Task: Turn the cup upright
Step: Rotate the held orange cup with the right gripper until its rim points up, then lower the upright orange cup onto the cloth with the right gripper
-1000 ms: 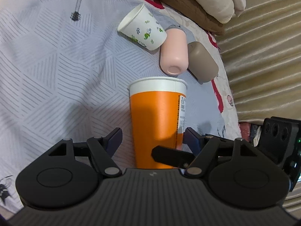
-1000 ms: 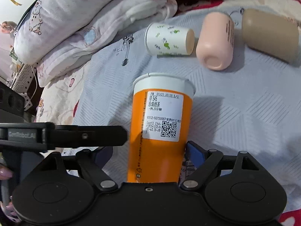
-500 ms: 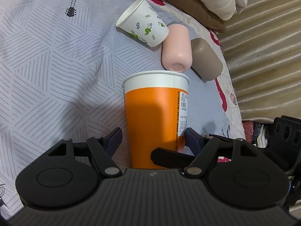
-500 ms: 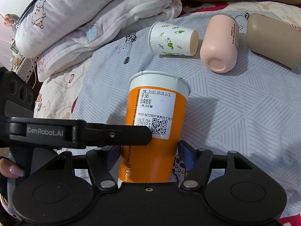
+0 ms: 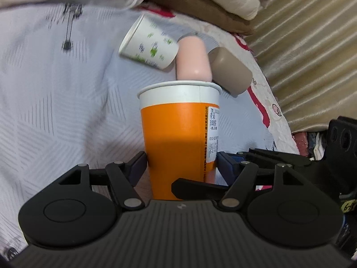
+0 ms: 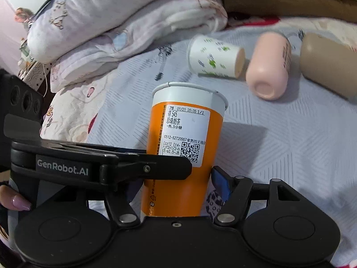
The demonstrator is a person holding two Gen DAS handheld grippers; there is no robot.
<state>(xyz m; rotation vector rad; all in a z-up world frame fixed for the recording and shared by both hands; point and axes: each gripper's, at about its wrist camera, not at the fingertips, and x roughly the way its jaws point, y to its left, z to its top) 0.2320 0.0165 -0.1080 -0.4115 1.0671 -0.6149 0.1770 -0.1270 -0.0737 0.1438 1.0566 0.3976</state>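
Now the tall orange paper cup with a white rim (image 5: 178, 134) stands upright on the grey striped bed cover (image 5: 55, 111), mouth up. From the left, the left tongs (image 5: 181, 165) press both pads against its lower sides, gripping it. The right tongs (image 6: 178, 186) straddle the same cup (image 6: 185, 147); whether they pinch it I cannot tell. Farther off lie a small white leaf-printed paper cup (image 6: 214, 59), then a pink tumbler (image 6: 268, 64), then a brown tumbler (image 6: 328, 64) at right.

Matt paper orange cup (image 5: 178, 134); soft printed cloth bedsheet (image 5: 55, 111); black plastic tongs (image 5: 180, 163).
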